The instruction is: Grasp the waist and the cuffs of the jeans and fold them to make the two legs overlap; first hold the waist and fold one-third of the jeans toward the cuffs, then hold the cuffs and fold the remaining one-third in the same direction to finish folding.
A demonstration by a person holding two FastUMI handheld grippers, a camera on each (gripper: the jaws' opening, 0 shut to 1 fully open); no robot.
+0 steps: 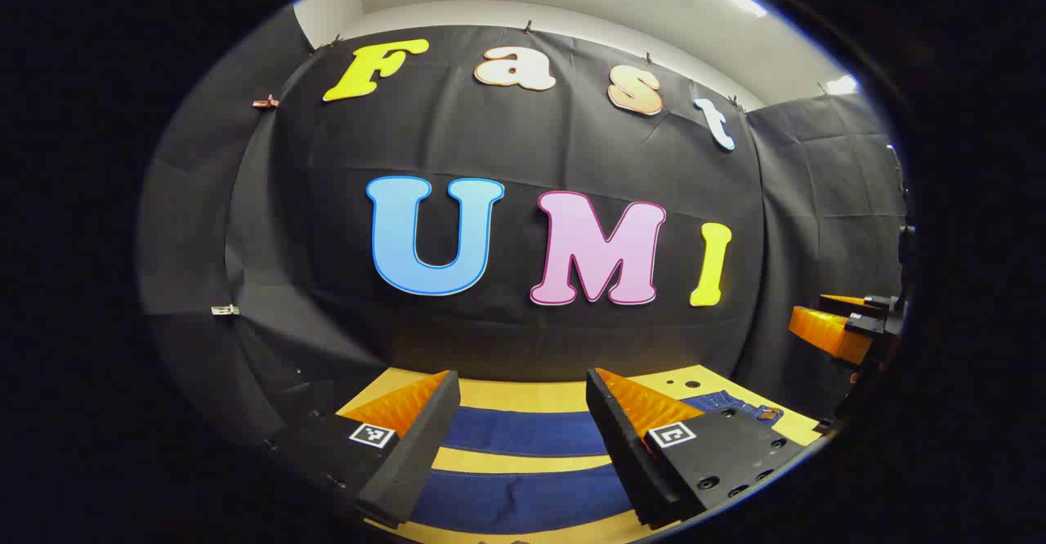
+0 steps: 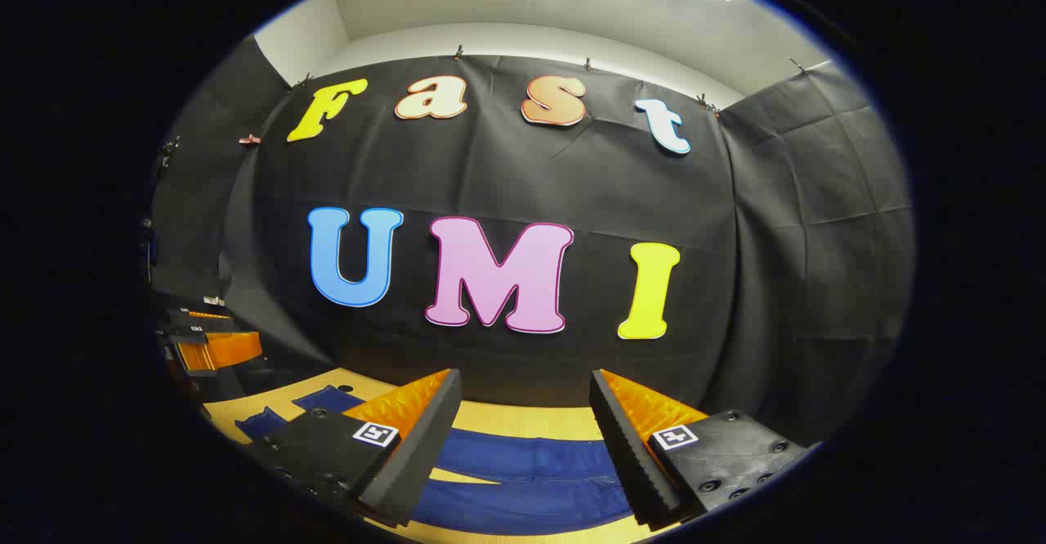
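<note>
Both claws spread wide, holding nothing, hovering above the worktop (image 1: 564,397). Left claw (image 1: 523,446) poised over the jeans (image 1: 523,432), spread flat with two blue legs running crosswise under the fingers, a strip of bare wood between them. Waist end with button off to that claw's right, toward the right claw (image 1: 842,327). Right claw (image 2: 523,446) likewise over denim bands lying across its line; cuff end trailing away toward the left claw (image 2: 208,346). Long axis spanning from one claw to the other: right nearer the waist, left nearer the cuffs. Legs not yet overlapped.
</note>
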